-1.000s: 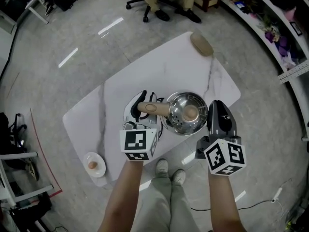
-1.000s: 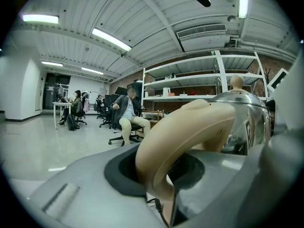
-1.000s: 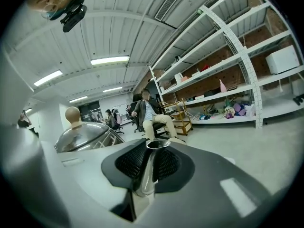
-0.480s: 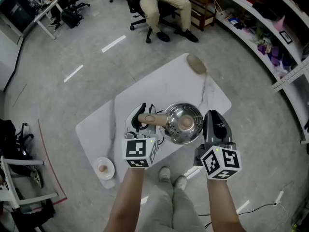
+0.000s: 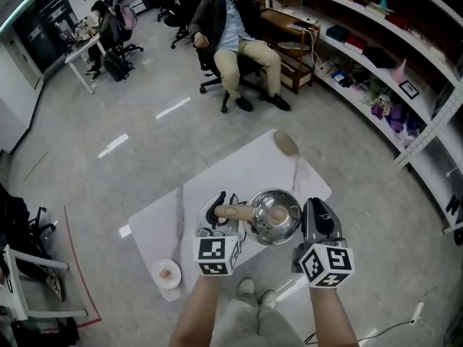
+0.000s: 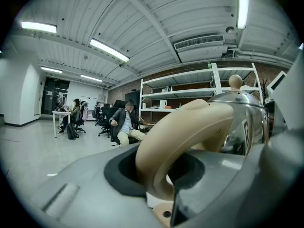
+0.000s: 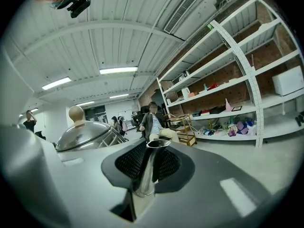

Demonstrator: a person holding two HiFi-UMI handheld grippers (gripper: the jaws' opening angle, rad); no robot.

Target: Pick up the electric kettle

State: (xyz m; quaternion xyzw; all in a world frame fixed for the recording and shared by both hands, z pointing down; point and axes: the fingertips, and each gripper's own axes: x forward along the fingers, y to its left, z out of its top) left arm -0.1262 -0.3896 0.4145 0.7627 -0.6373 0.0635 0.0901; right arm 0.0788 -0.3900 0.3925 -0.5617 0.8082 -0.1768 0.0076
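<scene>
Since 1.0 s ago: head view takes in more room, table (image 5: 239,168) and electric kettle (image 5: 275,217) read smaller, and a seated person (image 5: 233,22) now shows whole at the top. Kettle and both grippers keep the same spot over the table's near edge.

Surface: white marble-veined top, set at an angle to the view. A small plate (image 5: 167,274) sits at the near left corner and a tan oval object (image 5: 286,144) at the far corner, both well apart from the kettle.

Room: grey polished floor (image 5: 108,165) with light reflections. Open shelves (image 5: 376,56) curve along the right. A desk (image 5: 78,48) with chairs stands far left. Ribbed white ceiling with strip lights in both gripper views.

Grippers: left gripper (image 5: 215,219) is clenched on the kettle's beige handle (image 6: 190,127), which fills the gap between its jaws. Right gripper (image 5: 319,226) is clamped on the steel spout (image 7: 151,167), standing upright between its pads. The lid knob (image 7: 76,113) shows in both gripper views.

Hard to make out:
- kettle base is under the body, so contact with the top cannot be read
- spout is covered by the right gripper in head view
- item on the plate is too small to identify
- table is out of frame in both gripper views
</scene>
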